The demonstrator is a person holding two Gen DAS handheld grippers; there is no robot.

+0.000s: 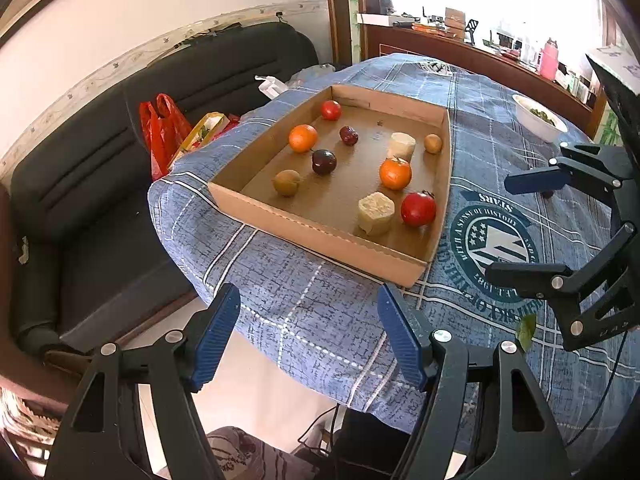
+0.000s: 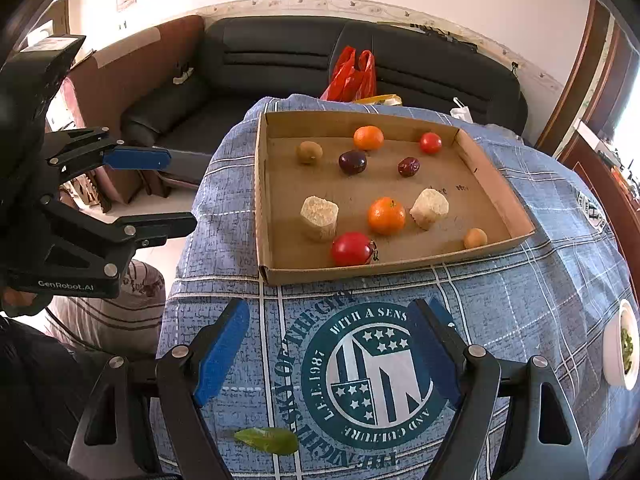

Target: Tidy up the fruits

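Left tool (image 1: 308, 336) pitched downward over the near edge of the blue plaid-clothed counter (image 1: 320, 304), blue pads wide apart, nothing between them; right tool (image 2: 340, 344) likewise tilted down above the printed round emblem (image 2: 372, 376), wide and empty; the fruits lie scattered inside the shallow brown cardboard tray (image 2: 400, 266), just beyond both tools.

Cardboard tray (image 1: 320, 232) holds scattered fruits on the blue tablecloth (image 1: 320, 312); left hand-held gripper (image 1: 308, 344) gapes empty.
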